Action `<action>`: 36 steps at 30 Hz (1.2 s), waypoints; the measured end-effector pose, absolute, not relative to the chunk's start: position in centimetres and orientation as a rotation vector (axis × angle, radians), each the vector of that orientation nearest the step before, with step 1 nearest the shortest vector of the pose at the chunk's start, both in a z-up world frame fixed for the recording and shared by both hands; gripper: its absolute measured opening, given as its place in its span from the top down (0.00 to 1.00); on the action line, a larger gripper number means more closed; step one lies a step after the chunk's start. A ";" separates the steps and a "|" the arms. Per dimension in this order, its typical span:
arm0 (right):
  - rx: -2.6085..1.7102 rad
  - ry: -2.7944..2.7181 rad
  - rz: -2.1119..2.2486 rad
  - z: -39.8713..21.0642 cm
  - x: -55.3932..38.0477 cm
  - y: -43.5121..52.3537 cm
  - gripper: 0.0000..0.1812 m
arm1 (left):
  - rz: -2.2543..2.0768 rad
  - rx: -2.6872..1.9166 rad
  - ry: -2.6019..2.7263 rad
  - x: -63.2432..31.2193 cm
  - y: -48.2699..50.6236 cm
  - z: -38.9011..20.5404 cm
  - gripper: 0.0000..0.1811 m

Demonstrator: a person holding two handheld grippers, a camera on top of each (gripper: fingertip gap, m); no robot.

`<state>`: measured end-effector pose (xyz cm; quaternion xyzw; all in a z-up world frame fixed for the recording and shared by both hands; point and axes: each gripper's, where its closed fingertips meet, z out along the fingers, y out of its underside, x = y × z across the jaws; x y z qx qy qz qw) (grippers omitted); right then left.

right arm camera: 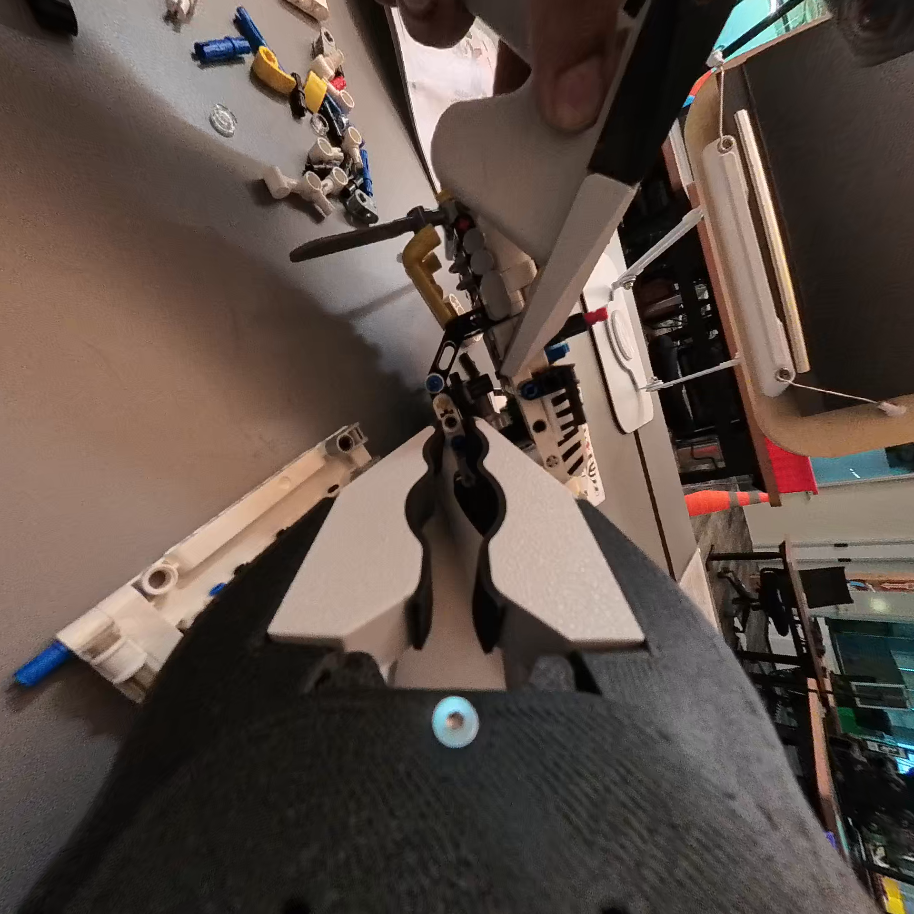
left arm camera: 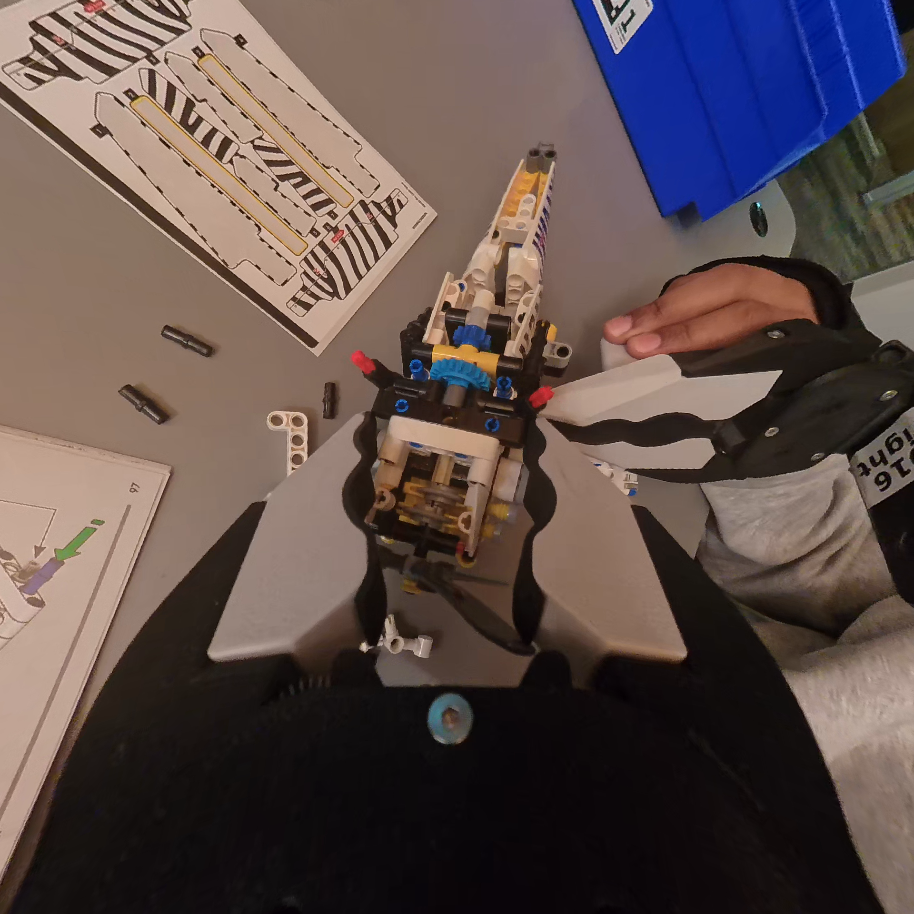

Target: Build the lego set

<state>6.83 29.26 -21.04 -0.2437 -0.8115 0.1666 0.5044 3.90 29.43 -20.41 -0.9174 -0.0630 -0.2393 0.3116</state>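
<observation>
White, black and yellow plastic lego model (left arm camera: pixel 465 395) sits clamped between the left gripper (left arm camera: pixel 447 475) jaws, closed on its body. Right gripper (right arm camera: pixel 457 445), jaws nearly together, pinches a thin black beam (right arm camera: pixel 447 356) at the model's side. Judgement: brace firmly left, press squarely along the pin axis.

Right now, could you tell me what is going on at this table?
A person is assembling a lego model with two handheld grippers. The left gripper has its jaws closed around the model's near end. The right gripper comes in from the side, its jaws pinching a black part at the model's edge. Loose black pins, a sticker sheet and an instruction booklet lie on the grey table.
</observation>
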 end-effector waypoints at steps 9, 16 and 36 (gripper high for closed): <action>-0.569 -1.953 0.397 -21.0 6.8 29.2 0.96 | -0.653 -2.387 -0.157 4.0 29.5 -20.4 0.67; -0.554 -1.941 0.358 -21.1 6.4 29.5 0.96 | -0.674 -2.320 -0.165 4.1 30.0 -19.7 0.59; -0.725 -1.652 0.422 -15.9 6.6 33.1 0.96 | -0.634 -1.616 -0.147 -1.6 28.3 -7.6 0.57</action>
